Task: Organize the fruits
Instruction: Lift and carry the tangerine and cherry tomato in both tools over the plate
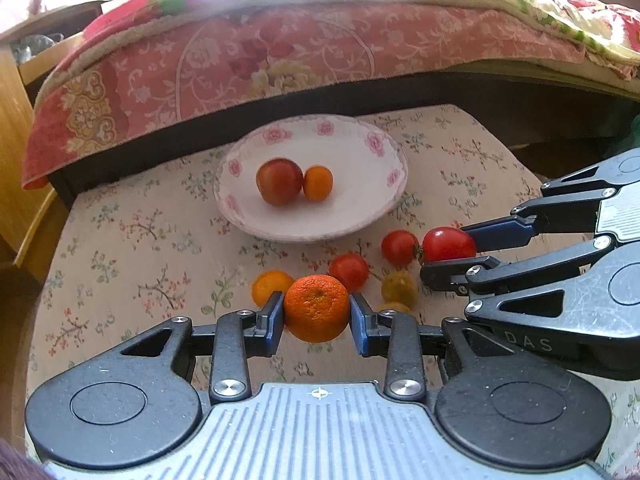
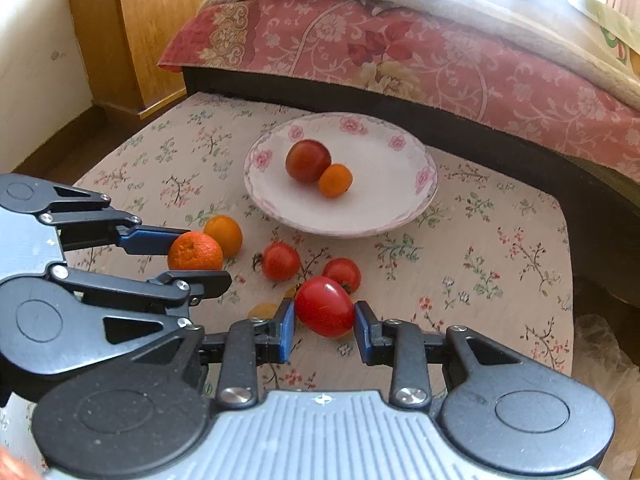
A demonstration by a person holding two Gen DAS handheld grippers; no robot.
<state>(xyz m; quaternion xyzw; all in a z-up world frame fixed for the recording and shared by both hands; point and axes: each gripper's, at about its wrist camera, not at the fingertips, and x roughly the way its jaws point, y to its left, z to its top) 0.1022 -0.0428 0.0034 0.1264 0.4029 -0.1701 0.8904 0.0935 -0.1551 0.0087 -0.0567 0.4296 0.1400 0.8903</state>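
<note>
My left gripper (image 1: 317, 312) is shut on an orange mandarin (image 1: 317, 307), also seen in the right wrist view (image 2: 195, 251). My right gripper (image 2: 325, 322) is shut on a red tomato (image 2: 325, 306), which shows at the right of the left wrist view (image 1: 448, 244). A white floral plate (image 1: 360, 224) holds a dark red tomato (image 1: 279, 180) and a small orange fruit (image 1: 318, 183). On the cloth in front lie two red tomatoes (image 1: 399, 246) (image 1: 349, 271), an orange fruit (image 1: 270, 286) and yellowish fruits (image 1: 399, 288).
The fruits lie on a floral-cloth table (image 1: 140, 240). A bed with a pink floral cover (image 1: 280, 56) runs close behind the plate. A wooden cabinet (image 2: 160, 20) stands at the far left. The table's right edge (image 2: 568, 280) drops off.
</note>
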